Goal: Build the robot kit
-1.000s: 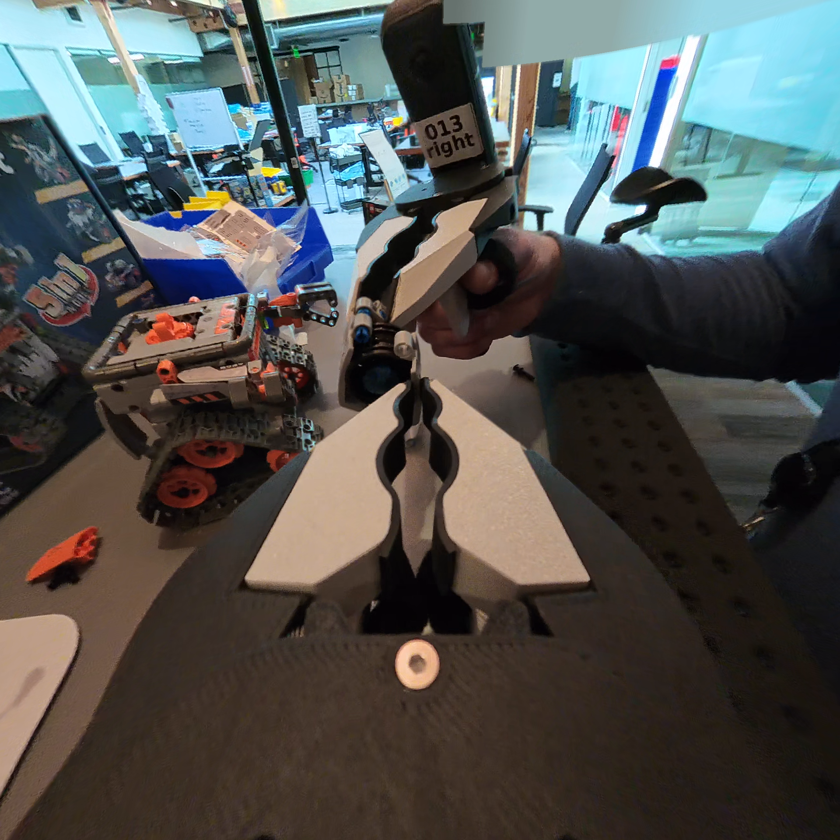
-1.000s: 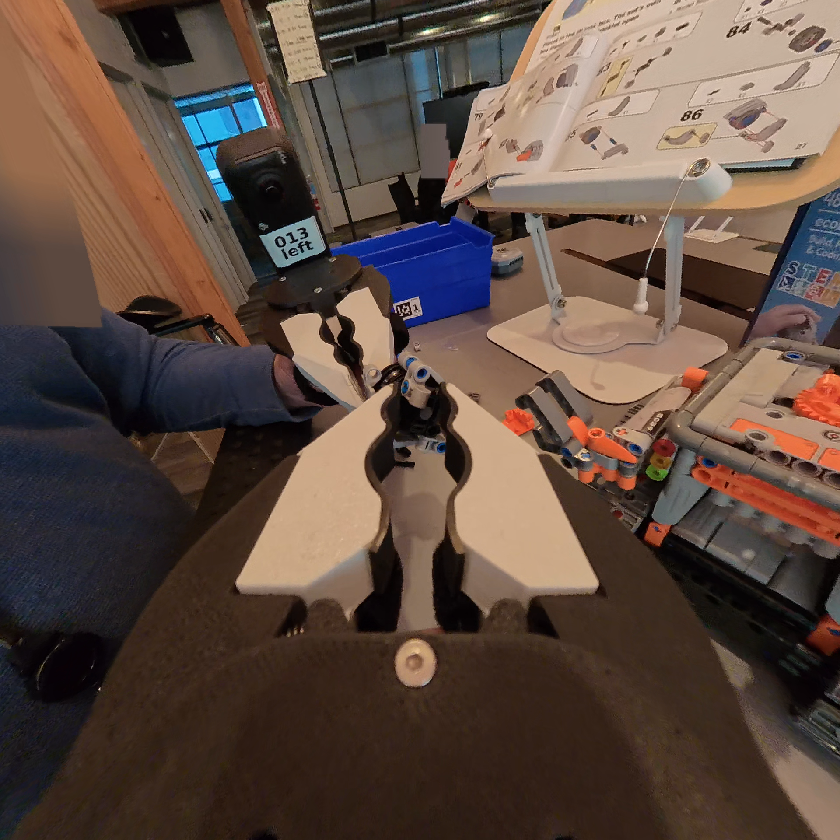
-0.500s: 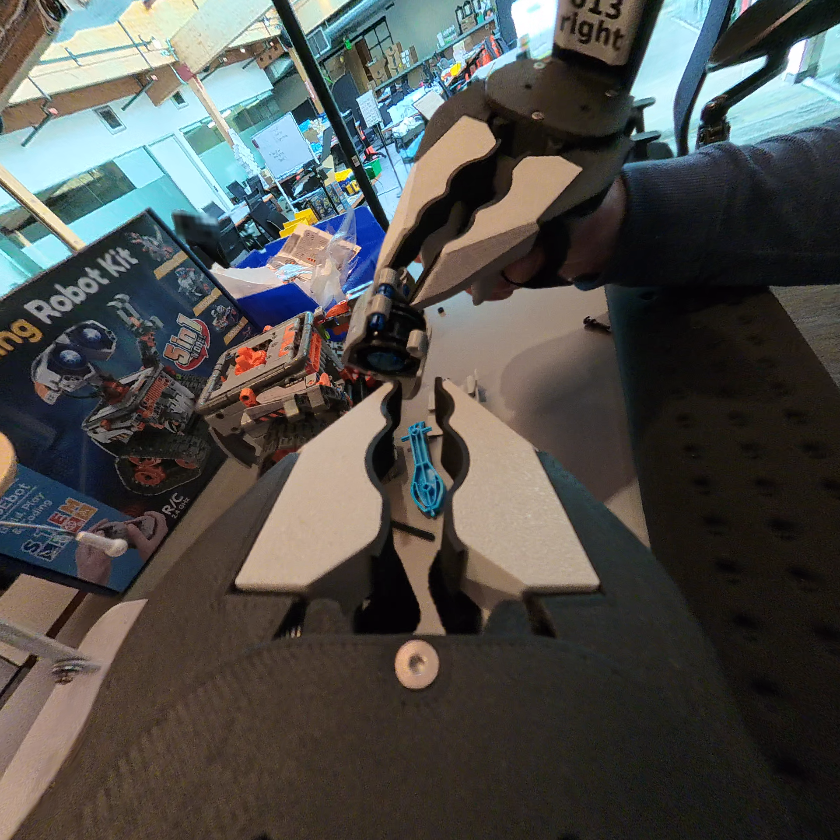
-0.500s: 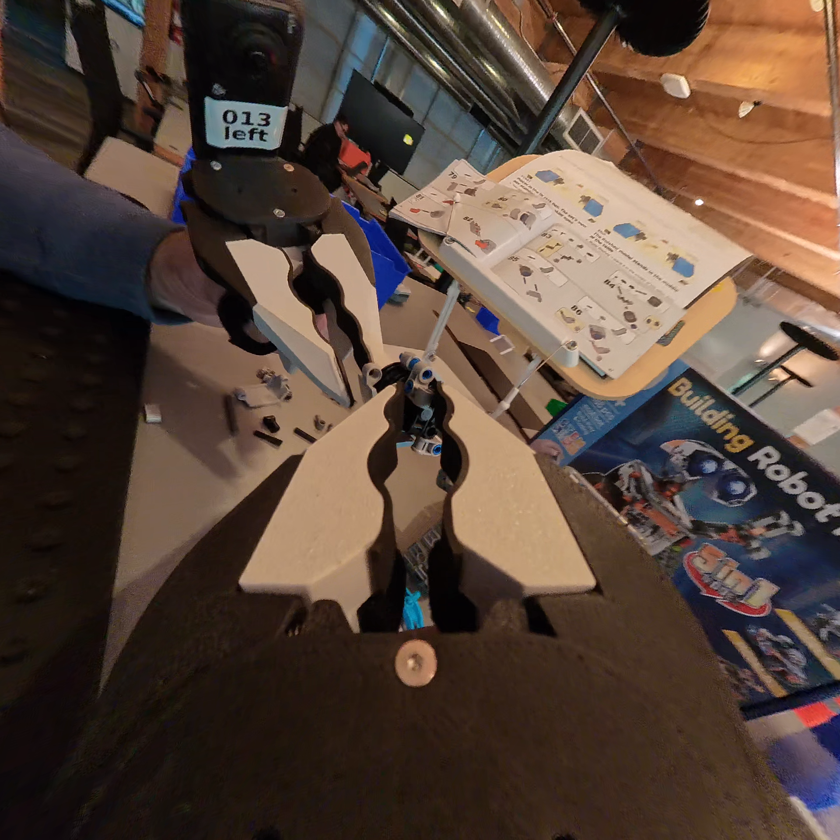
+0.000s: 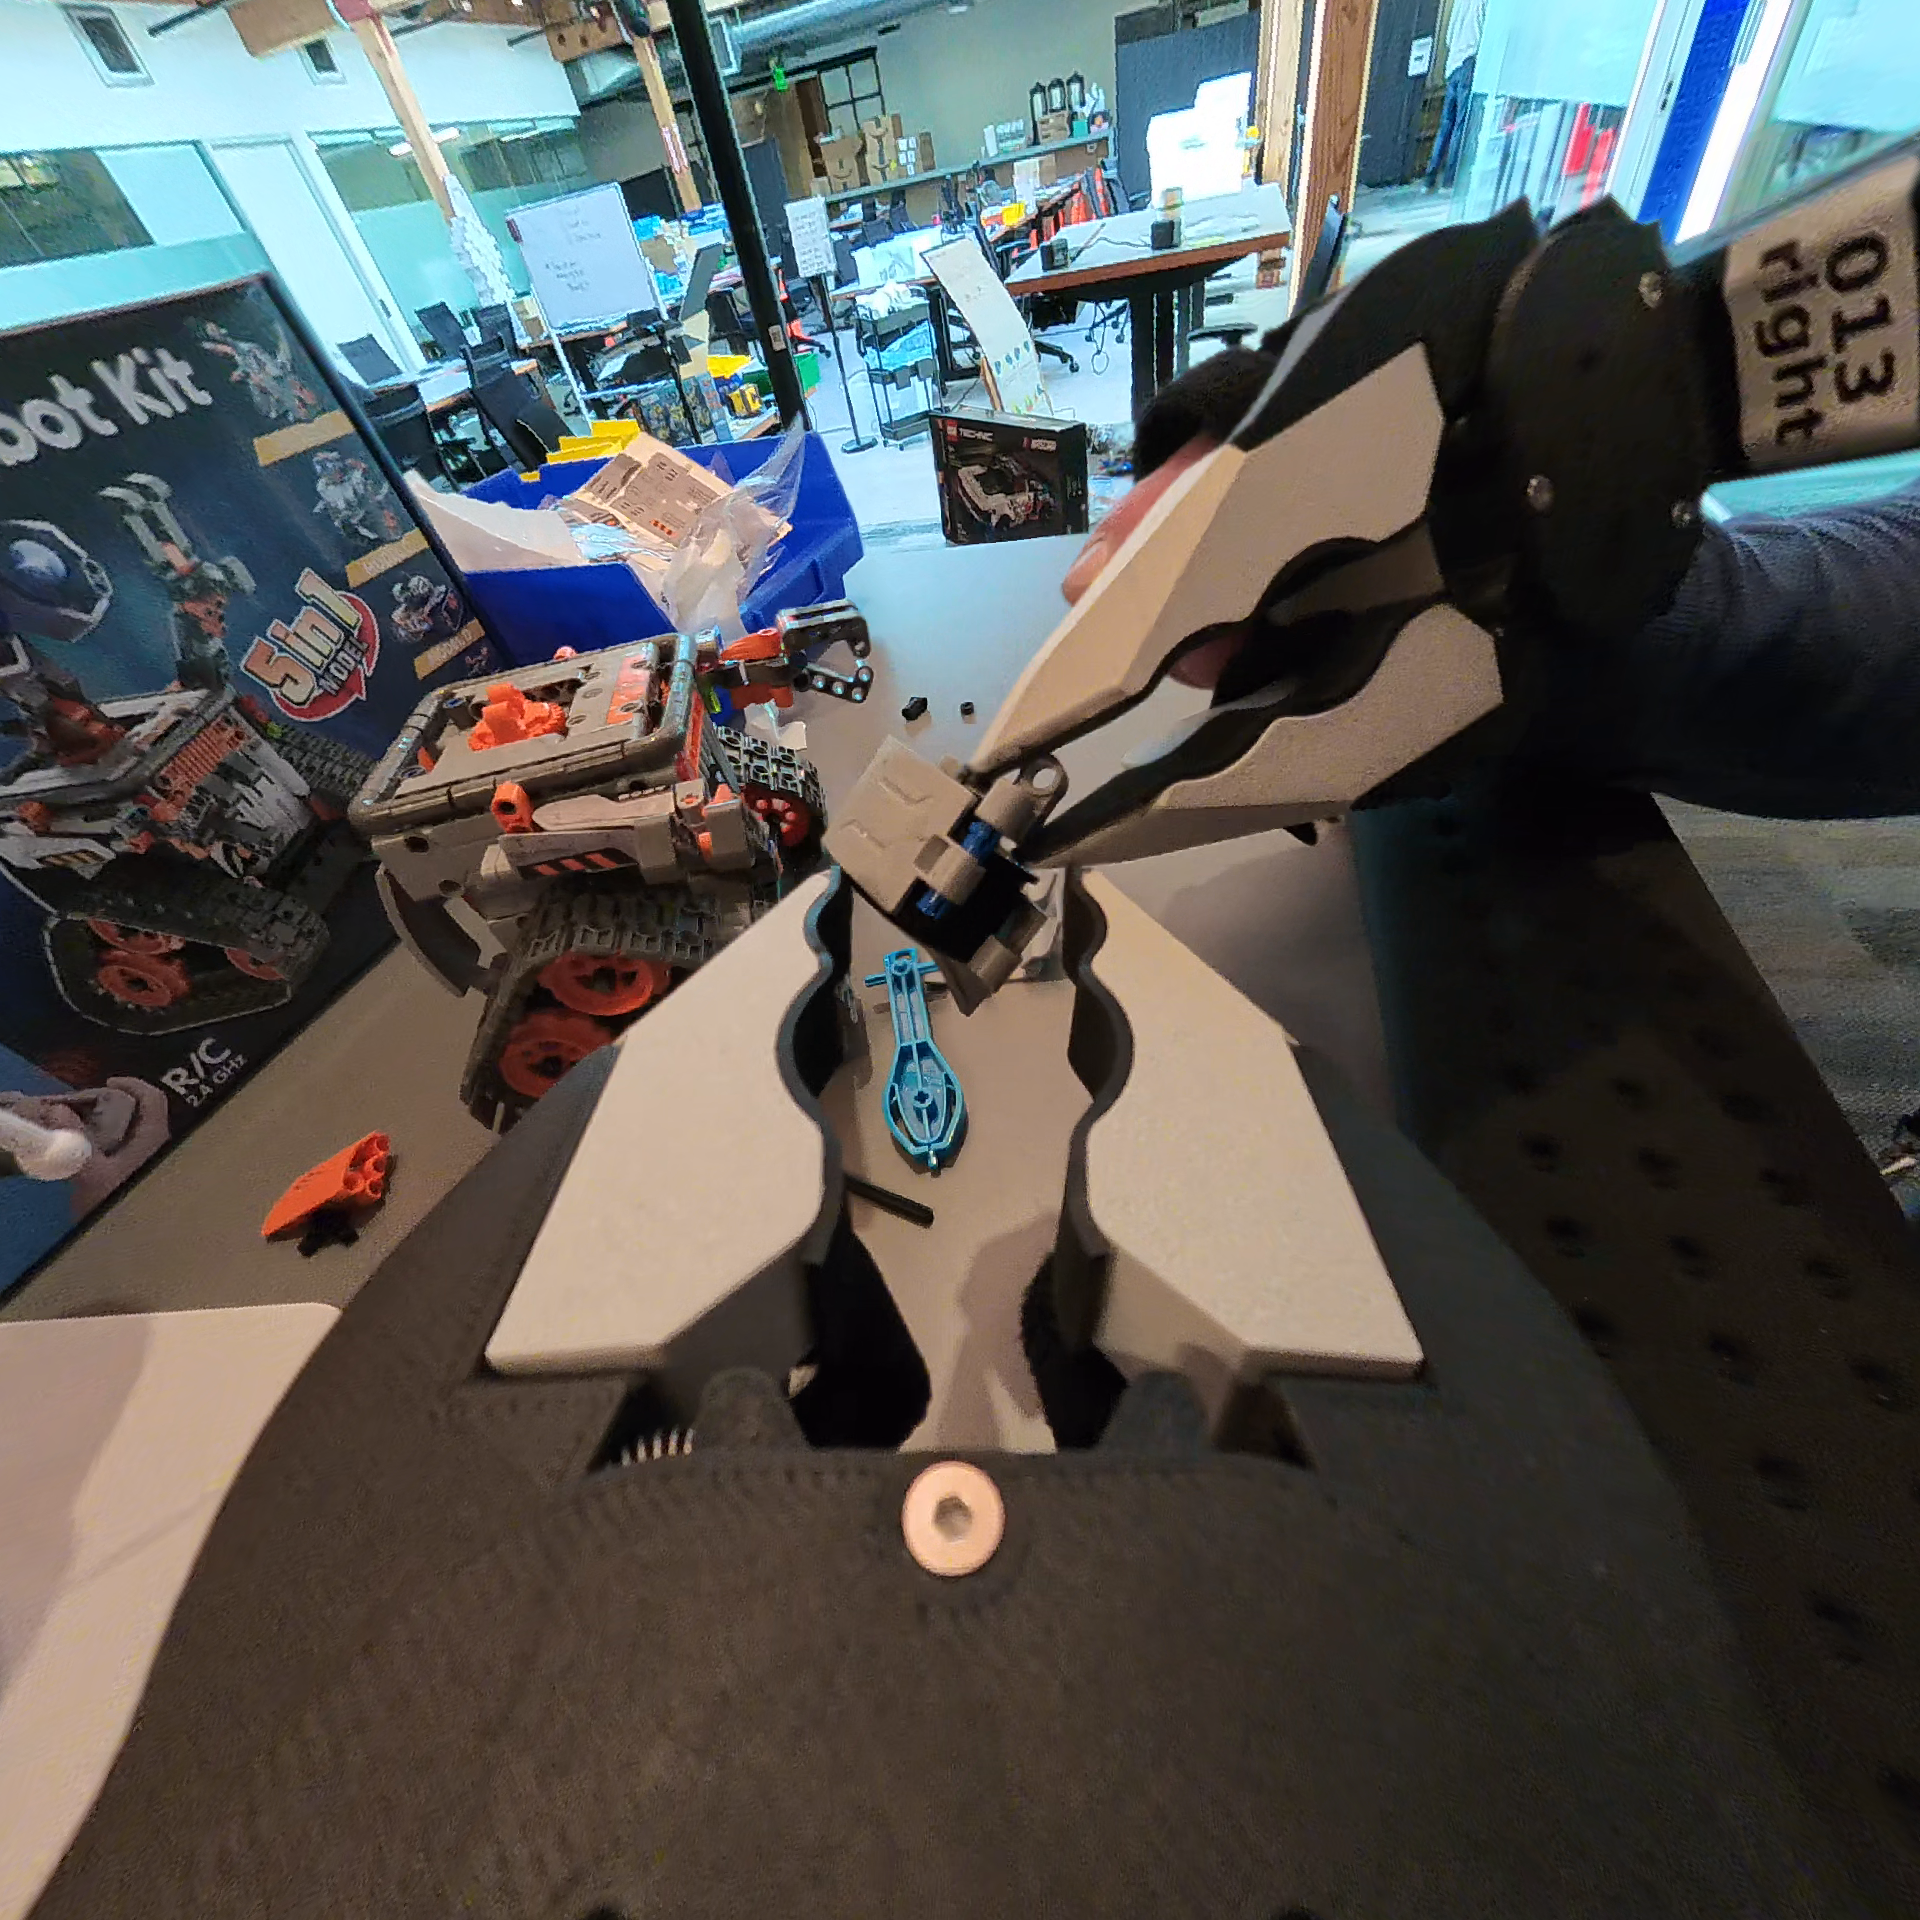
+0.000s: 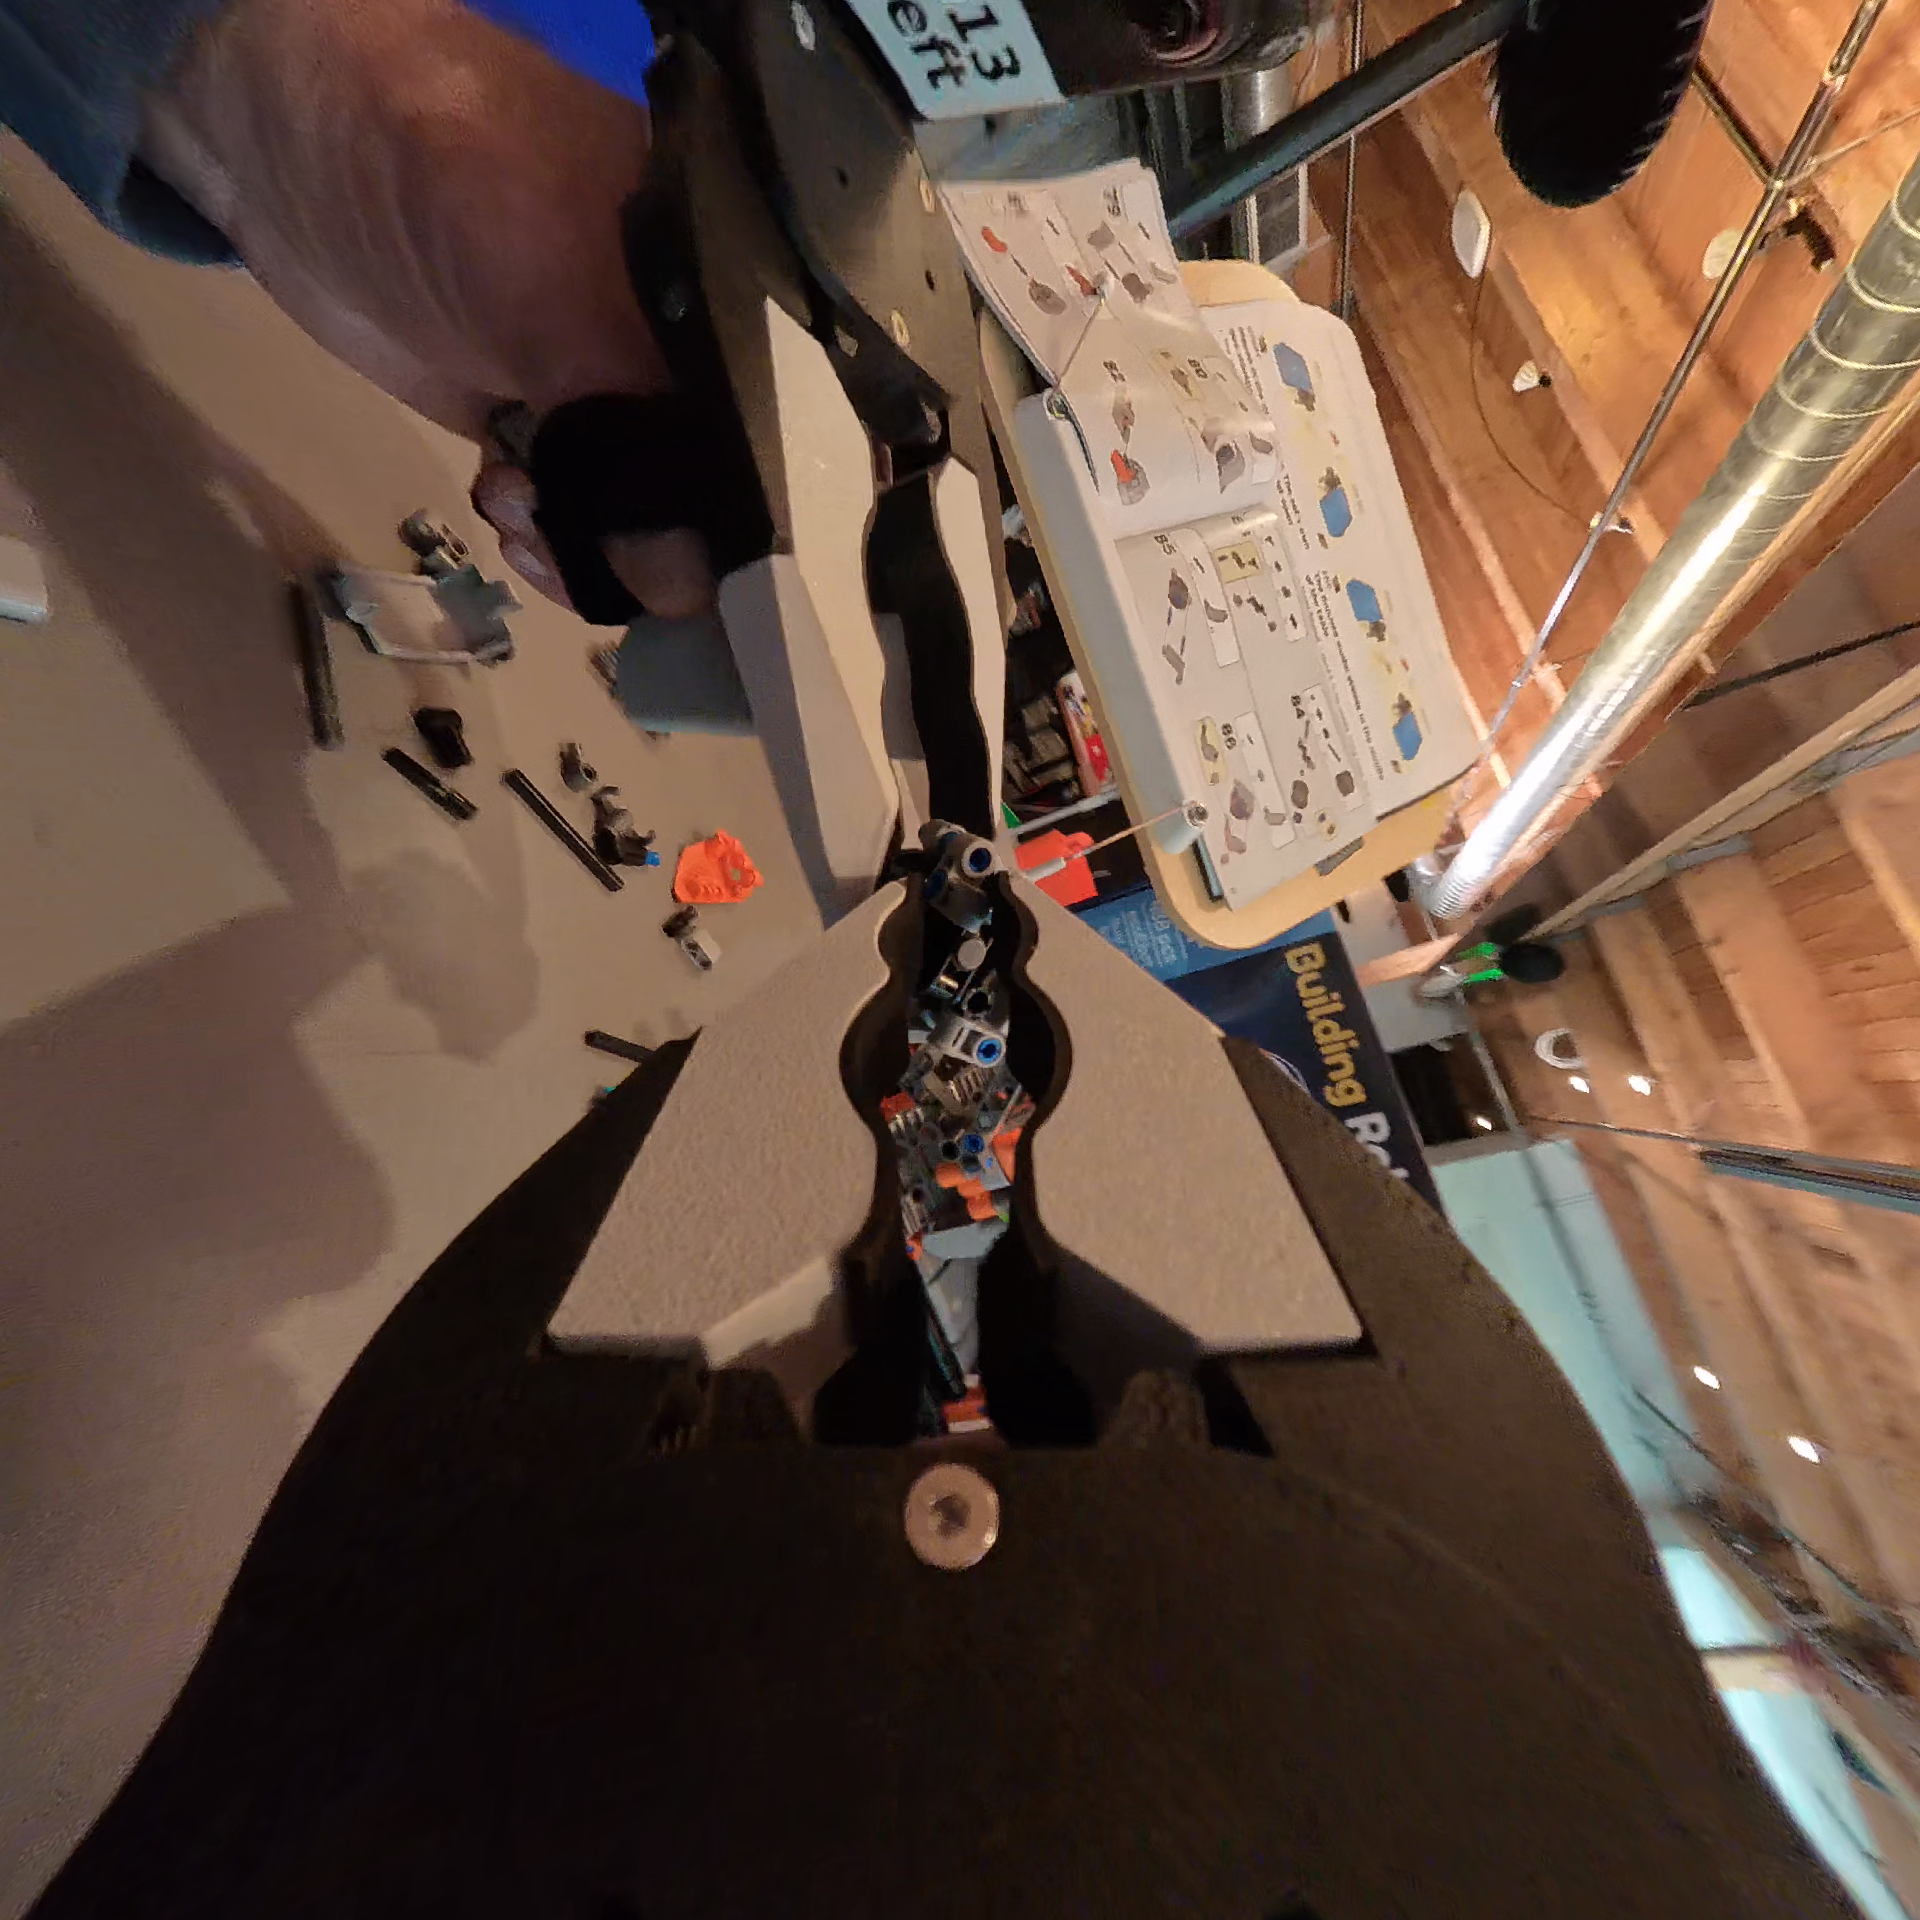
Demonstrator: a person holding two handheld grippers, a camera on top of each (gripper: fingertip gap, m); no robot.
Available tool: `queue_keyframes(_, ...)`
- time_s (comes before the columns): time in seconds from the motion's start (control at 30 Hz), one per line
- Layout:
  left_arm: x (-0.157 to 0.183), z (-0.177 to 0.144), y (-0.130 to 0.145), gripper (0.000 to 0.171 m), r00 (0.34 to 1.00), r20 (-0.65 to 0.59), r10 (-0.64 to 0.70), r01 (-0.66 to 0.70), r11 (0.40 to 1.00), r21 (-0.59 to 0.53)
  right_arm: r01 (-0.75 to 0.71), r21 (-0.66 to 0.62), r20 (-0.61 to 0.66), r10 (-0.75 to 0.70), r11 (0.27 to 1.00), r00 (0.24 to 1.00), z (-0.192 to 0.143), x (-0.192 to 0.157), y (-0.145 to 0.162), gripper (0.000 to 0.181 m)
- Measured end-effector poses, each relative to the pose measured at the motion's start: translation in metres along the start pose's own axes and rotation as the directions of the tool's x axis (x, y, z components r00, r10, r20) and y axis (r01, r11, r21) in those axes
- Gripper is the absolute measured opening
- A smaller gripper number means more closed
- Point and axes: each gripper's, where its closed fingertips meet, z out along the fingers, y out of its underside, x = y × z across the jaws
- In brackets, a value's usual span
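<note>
My right gripper (image 6: 956, 883) is shut on a small grey, black and blue brick assembly (image 6: 961, 868). In the left wrist view the right gripper (image 5: 1013, 805) reaches in from the upper right and holds the assembly (image 5: 914, 831) above the table. My left gripper (image 5: 956, 904) is open, and the assembly sits just at its spread fingertips; I cannot tell if they touch it. In the right wrist view the left gripper (image 6: 930, 821) points its tips at the assembly. A blue flat tool (image 5: 920, 1060) lies on the table between the left fingers.
A grey and orange tracked model (image 5: 582, 790) stands to the left, with a kit box (image 5: 156, 644) and a blue bin (image 5: 644, 582) behind. An orange piece (image 5: 327, 1184), loose small parts (image 6: 447, 623) and an open booklet on a stand (image 6: 1247, 582) are nearby. My two grippers' fingertips are within a few centimetres of each other. Left tips and right tips are each some 25 cm from the orange piece (image 5: 327, 1184).
My left gripper has gone from nearly shut to wide open. My right gripper has rolled onto its side and swung to the right, still holding the assembly at the left tips.
</note>
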Motion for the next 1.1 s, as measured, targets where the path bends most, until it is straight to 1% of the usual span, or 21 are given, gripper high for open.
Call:
queue_keyframes(0.07, -0.001, -0.001, 0.001, 0.037, 1.0, -0.011, -0.029, 0.029, 1.0, 0.011, 0.022, -0.018, -0.016, -0.023, 1.0, 1.0, 0.002, 0.001, 0.0, 0.009)
queue_keyframes(0.2, -0.002, 0.0, 0.0, 0.033, 0.997, -0.031, -0.067, 0.068, 0.997, 0.027, 0.002, -0.014, -0.02, -0.003, 1.0, 1.0, 0.002, 0.002, 0.001, 0.009)
queue_keyframes(0.4, -0.001, 0.002, -0.001, 0.031, 0.994, -0.048, -0.094, 0.096, 0.995, 0.037, -0.083, 0.015, -0.003, 0.083, 0.996, 0.997, -0.001, 0.003, 0.003, 0.01)
queue_keyframes(0.5, 0.0, 0.0, -0.004, 0.031, 0.99, -0.065, -0.123, 0.127, 0.99, 0.056, -0.161, 0.046, 0.008, 0.161, 0.986, 0.987, -0.002, 0.005, 0.002, 0.009)
queue_keyframes(0.63, -0.001, 0.002, -0.002, 0.031, 0.985, -0.07, -0.155, 0.158, 0.986, 0.047, -0.204, 0.05, 0.011, 0.203, 0.978, 0.979, 0.0, 0.007, 0.004, 0.009)
queue_keyframes(0.93, -0.003, 0.001, -0.004, 0.029, 0.985, -0.057, -0.161, 0.164, 0.985, 0.051, -0.321, 0.088, 0.031, 0.32, 0.943, 0.947, 0.002, 0.011, 0.003, 0.01)
queue_keyframes(1.1, -0.005, 0.001, -0.004, 0.029, 0.987, -0.044, -0.153, 0.155, 0.987, 0.045, -0.341, 0.095, 0.035, 0.339, 0.935, 0.94, 0.003, 0.011, 0.004, 0.009)
